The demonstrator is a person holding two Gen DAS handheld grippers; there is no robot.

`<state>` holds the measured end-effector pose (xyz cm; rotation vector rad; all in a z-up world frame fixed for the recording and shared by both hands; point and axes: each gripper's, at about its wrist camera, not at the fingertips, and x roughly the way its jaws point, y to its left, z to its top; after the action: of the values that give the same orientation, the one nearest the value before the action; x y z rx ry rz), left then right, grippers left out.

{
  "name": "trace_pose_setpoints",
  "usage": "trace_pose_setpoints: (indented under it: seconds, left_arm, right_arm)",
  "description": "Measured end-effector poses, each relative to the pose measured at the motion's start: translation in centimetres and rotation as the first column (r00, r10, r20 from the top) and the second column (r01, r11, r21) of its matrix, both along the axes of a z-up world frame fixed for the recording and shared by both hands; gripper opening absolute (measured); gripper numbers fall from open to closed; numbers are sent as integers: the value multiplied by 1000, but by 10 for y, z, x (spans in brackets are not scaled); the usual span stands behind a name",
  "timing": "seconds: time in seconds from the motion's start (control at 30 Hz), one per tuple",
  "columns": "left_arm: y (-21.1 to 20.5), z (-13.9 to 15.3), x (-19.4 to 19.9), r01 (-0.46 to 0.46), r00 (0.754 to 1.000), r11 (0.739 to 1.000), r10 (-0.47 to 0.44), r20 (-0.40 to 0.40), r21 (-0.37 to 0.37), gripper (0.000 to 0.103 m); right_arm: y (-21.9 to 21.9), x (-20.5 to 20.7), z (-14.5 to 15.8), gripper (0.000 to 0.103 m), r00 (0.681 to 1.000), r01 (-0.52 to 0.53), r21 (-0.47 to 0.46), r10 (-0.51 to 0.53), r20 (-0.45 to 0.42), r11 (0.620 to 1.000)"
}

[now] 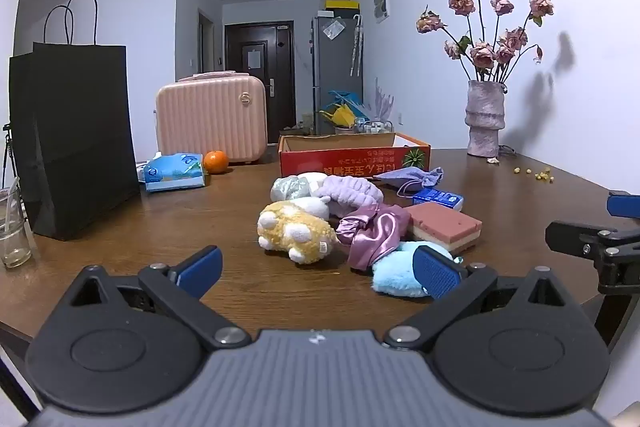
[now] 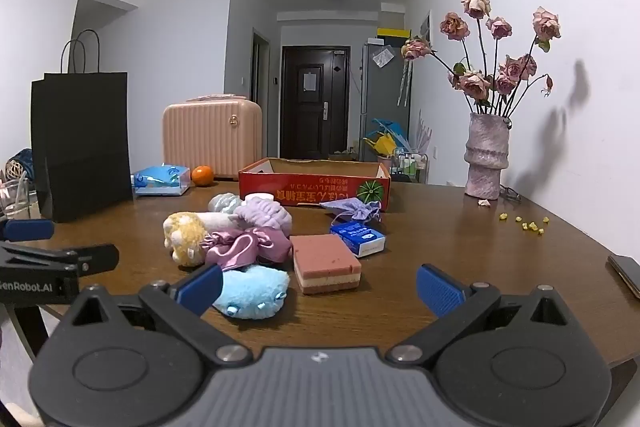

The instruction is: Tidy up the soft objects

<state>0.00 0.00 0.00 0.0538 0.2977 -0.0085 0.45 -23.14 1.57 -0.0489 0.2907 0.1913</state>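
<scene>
A heap of soft things lies mid-table: a yellow plush (image 1: pixel 296 231) (image 2: pixel 185 237), a pink satin scrunchie (image 1: pixel 372 231) (image 2: pixel 248 245), a light blue plush (image 1: pixel 396 273) (image 2: pixel 254 291), a lilac headband (image 1: pixel 352 193) (image 2: pixel 264 217), a pink layered sponge (image 1: pixel 444 227) (image 2: pixel 326 263) and a lilac drawstring pouch (image 1: pixel 412 177) (image 2: pixel 354 209). An open red cardboard box (image 1: pixel 352 157) (image 2: pixel 316 187) stands behind them. My left gripper (image 1: pixel 318 269) is open and empty, just short of the heap. My right gripper (image 2: pixel 320 285) is open and empty before the sponge.
A black paper bag (image 1: pixel 76 135) (image 2: pixel 82 147), a pink case (image 1: pixel 212 115) (image 2: pixel 212 137), a tissue pack (image 1: pixel 174 171), an orange (image 1: pixel 216 161) and a glass (image 1: pixel 12 227) stand left. A vase of dried roses (image 1: pixel 484 119) (image 2: pixel 486 155) stands back right. A small blue carton (image 2: pixel 358 237) lies by the sponge.
</scene>
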Motion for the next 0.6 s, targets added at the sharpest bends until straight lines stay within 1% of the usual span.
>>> trace_pose_setpoints:
  seconds: [0.1,0.13,0.3,0.37,0.6]
  left_arm:
    - [0,0,-1,7,1000,1000,-7,-3,-11,103]
    - [3,1,0,-4,1000,999,3,-8,-42,103]
    - [4,2,-2,18,1000,999,-18,-5,-41,103]
    - [1,0,-2,18,1000,1000,-18,-5,-26,103]
    - [3,1,0,18,1000,1000,-18,-13,-25,103]
  right_arm:
    - [1,0,0,103,1000,0,-7,0,3,1000]
    - [1,1,0,103,1000,0,-6,0,3,1000]
    - [0,1,0,103,1000,2,5,-2,5,1000]
    - [0,1,0,103,1000,3,4,-3,5,1000]
    - [1,1,-1,103,1000,3,3,-3,3,1000]
